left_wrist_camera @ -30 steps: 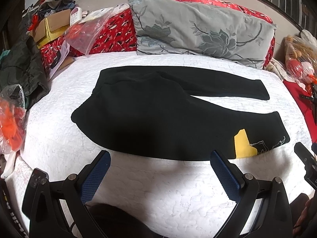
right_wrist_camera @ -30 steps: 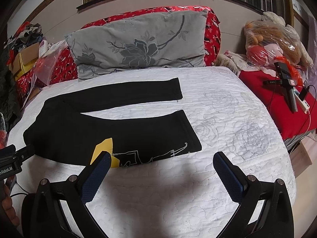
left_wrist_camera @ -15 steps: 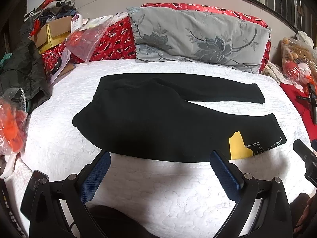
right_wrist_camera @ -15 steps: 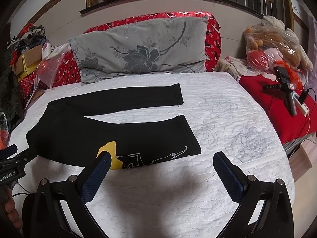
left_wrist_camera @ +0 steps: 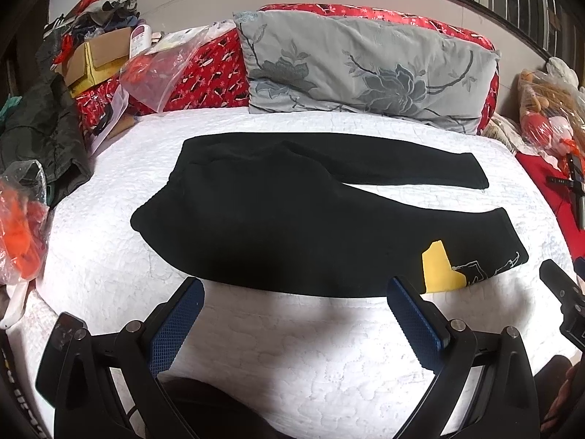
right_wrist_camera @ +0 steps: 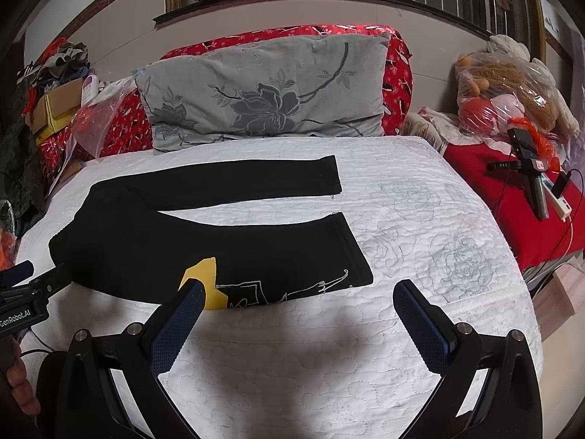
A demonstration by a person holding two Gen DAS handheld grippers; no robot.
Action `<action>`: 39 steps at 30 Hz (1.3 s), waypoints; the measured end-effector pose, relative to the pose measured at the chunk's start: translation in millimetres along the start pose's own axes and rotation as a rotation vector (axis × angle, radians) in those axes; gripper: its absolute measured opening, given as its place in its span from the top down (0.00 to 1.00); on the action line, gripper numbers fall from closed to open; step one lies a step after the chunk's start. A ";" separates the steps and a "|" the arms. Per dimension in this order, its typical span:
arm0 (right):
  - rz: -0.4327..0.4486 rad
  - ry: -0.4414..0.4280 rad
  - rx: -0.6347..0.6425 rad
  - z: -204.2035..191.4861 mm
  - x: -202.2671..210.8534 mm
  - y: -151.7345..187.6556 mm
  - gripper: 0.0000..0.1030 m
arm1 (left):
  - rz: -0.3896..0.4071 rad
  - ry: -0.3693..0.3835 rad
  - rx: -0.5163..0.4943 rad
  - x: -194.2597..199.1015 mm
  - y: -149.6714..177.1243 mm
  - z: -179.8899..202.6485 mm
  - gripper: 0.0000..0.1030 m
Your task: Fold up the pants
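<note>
Pants: black, one pair, laid flat and unfolded on the bed, waistband toward 9 o'clock, both legs running toward 3 o'clock. The legs lie apart, with a strip of white quilt between them. The far leg is plain; the near leg carries a yellow patch and a white line drawing close to the cuff.

Left claw: blue-padded fingers spread wide, holding nothing, poised above the bare quilt at 6 o'clock of the pants, just short of the near edge of the seat and thigh.

Right claw: likewise wide open and empty, at 6 o'clock of the near leg's cuff; in its own view the left fingertip overlaps the yellow patch, contact not discernible.

Bed: white quilted cover with stitched flower outlines.

Grey pillow: flower print, at 12 o'clock, propped against a red patterned cushion.

Clutter at 9 to 10 o'clock: cardboard box, plastic bags, dark clothing.

At 3 o'clock: red cloth bearing a handheld device with cables, and a clear bag of soft toys behind it.
</note>
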State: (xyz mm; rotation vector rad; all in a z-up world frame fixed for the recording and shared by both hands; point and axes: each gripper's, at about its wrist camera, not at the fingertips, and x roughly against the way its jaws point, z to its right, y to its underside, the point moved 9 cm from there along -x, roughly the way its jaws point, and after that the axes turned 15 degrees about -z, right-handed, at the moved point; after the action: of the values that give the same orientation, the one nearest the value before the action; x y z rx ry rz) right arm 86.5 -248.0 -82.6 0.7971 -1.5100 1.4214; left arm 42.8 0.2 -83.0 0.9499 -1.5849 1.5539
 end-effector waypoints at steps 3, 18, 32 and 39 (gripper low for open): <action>-0.005 -0.001 -0.003 0.7 -1.6 0.6 0.00 | -0.004 0.002 -0.003 -2.0 -0.8 0.9 0.02; -0.070 -0.047 -0.027 3.3 -19.6 -10.6 0.00 | -0.141 0.022 -0.011 -30.2 -32.9 -8.1 0.01; -0.256 -0.106 -0.169 70.1 -129.1 -155.5 0.00 | -0.433 0.078 0.288 -110.4 -242.1 -176.1 0.01; -0.336 -0.115 -0.159 71.8 -191.7 -181.6 0.01 | -0.542 0.096 0.353 -188.4 -262.8 -212.7 0.02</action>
State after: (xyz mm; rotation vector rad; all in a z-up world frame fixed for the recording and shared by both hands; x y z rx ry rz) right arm 314.2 -365.9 -178.3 0.9933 -1.4726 1.0106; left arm 362.3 215.7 -118.4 1.3396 -0.8911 1.4724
